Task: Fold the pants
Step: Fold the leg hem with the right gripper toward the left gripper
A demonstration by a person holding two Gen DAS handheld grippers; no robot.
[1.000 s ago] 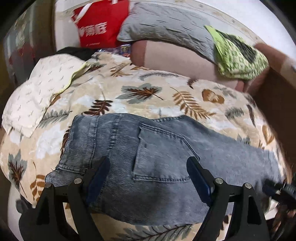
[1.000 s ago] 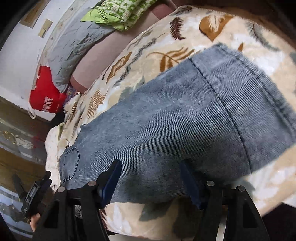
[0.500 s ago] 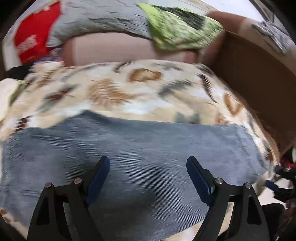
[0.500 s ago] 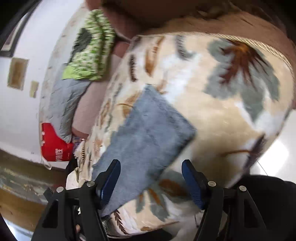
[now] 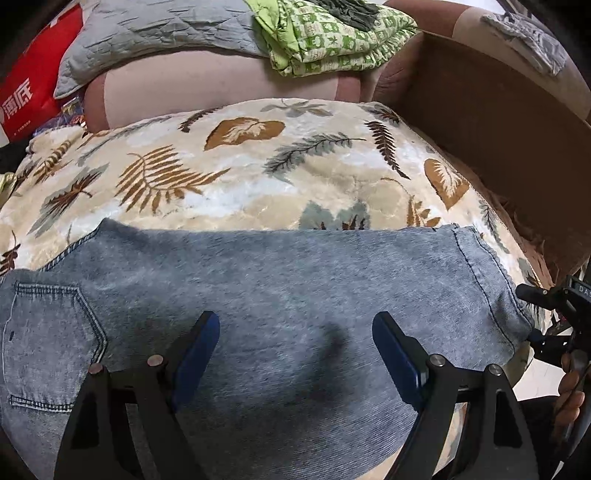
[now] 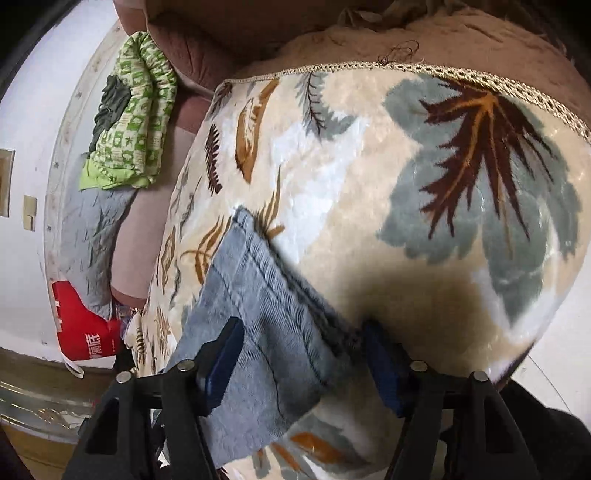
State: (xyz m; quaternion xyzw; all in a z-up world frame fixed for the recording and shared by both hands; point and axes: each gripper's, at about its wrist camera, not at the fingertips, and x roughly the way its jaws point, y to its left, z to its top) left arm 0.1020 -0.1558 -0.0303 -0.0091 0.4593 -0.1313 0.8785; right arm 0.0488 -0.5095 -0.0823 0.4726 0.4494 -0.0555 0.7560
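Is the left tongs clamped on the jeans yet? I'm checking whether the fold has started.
No. The left tongs stand wide open above the jeans, which lie flat on the leaf-print blanket.

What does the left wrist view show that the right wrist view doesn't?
Left wrist only: the jeans' back pocket, most of the jeans laid flat, and the right hand-held gripper at the hem end. Right wrist only: the blanket's lace edge and the white wall. Both: jeans, leaf blanket, green quilt, red bag, and open jaws over the denim.
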